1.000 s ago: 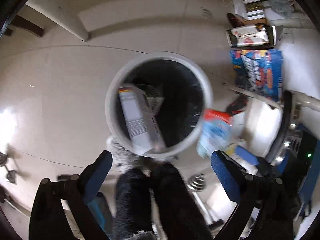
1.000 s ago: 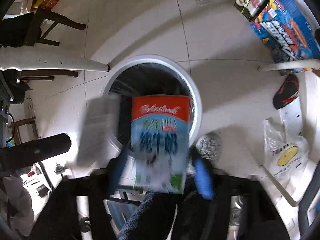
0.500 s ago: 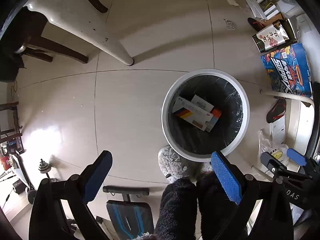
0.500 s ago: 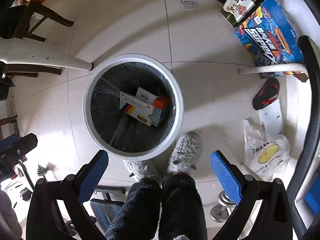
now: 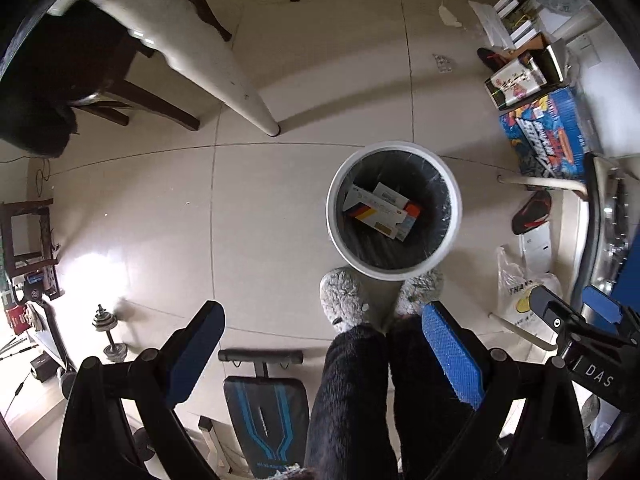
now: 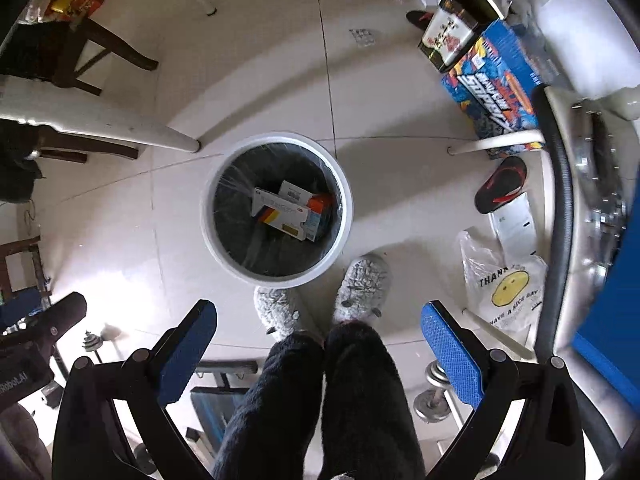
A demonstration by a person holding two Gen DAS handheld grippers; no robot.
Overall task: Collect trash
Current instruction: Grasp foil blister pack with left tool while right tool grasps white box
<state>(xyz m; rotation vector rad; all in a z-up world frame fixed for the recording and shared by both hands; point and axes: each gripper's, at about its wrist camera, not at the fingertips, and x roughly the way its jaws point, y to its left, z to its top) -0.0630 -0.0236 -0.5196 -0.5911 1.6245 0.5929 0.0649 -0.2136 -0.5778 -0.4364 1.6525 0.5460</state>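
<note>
Overhead, both my grippers hang above the bin, fingers spread wide and holding nothing.

Left gripper (image 5: 320,354) and right gripper (image 6: 318,354) each show blue pads well apart with only floor and my legs between them. Below stands the white-rimmed bin (image 5: 335,222) (image 6: 347,208) with a dark liner, on the tiled floor (image 5: 160,208). Inside it lie the cartons: a white box with a red-and-yellow stripe (image 5: 374,212) (image 6: 280,214) rests on top, overlapping a carton with an orange end (image 5: 410,216) (image 6: 318,210), both near the middle of the bin's bottom. My grey slippers (image 5: 344,300) (image 6: 362,286) stand just beside the bin's near rim. A white table leg (image 5: 236,92) touches the floor near the bin's far-left side. A blue printed box (image 5: 544,136) and a smiley plastic bag (image 6: 506,286) lie along the floor's right edge, well apart from the bin.
</note>
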